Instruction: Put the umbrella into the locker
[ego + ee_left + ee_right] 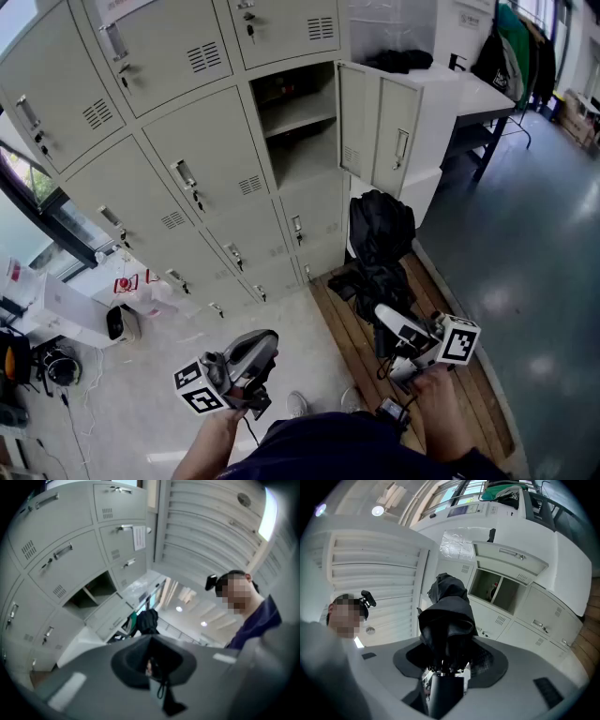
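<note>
1. Umbrella [380, 246]: black folding type, canopy loose and bunched. It sits low on my right above the wooden slats [473, 384], held by its handle and well apart from the open locker [302, 155].
2. Handling, my estimate: light. It is stiff only along the handle and shaft. The cloth is soft and floppy, and likely to catch on the locker's edge or shelf as it goes in. The best hold is the handle [444, 694], since a grip on the cloth would slip.
3. Right gripper [389, 328]: clenched on the handle. Its own view shows the black stub between the jaws, with the canopy [447, 620] rising beyond.
4. Left gripper [255, 354]: jaws closed together, carrying nothing I can name. A thin dark cord shows in the hollow behind them, and I cannot tell where it comes from. The gripper is held low over the pale floor [141, 412], apart from the umbrella.
5. Locker: one compartment stands open in the grey bank. Its door [375, 122] is swung out to the right and there is a shelf [298, 114] inside. Something dark sits above the shelf, too small to name.
6. Surfaces: pale floor before the lockers, slats on the right, and glossy grey floor [534, 253] beyond them.
7. Room: a white desk [483, 94] beside the door carries a dark bundle [401, 60]. Coats [514, 47] hang at far right. Boxes and cables [56, 361] lie at far left.
</note>
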Demonstrator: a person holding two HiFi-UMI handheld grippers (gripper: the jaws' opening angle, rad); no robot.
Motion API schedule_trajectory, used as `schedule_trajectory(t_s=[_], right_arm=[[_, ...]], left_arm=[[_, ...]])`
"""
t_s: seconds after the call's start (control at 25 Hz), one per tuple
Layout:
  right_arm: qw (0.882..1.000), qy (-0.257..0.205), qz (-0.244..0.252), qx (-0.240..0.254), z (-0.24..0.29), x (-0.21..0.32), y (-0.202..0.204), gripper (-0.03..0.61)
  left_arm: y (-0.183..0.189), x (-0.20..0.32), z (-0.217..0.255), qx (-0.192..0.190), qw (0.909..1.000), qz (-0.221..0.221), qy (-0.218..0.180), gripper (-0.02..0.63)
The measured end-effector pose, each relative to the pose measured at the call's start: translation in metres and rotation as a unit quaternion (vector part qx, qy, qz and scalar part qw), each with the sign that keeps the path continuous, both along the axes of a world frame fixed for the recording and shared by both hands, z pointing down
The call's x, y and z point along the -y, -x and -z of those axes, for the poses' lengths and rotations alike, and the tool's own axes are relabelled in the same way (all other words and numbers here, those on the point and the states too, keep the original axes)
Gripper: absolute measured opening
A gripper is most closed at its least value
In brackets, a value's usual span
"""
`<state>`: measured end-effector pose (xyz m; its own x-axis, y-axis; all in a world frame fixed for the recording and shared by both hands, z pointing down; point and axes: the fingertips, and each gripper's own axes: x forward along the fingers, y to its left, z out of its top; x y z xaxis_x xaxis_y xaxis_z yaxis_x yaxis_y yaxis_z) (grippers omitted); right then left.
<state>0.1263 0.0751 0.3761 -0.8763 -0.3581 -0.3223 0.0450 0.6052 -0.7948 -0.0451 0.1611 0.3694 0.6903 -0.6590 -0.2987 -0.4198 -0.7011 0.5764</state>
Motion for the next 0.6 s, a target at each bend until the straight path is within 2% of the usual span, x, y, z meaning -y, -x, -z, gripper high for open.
schedule_trajectory(t_s=[0.6], right_arm=[[1.0,-0.005,0.015,-0.007,0.002,0.002,-0.01,0.212]], left_arm=[[-0.02,0.007,0.006,-0.001,0.9999,0.004,-0.011,0.0]])
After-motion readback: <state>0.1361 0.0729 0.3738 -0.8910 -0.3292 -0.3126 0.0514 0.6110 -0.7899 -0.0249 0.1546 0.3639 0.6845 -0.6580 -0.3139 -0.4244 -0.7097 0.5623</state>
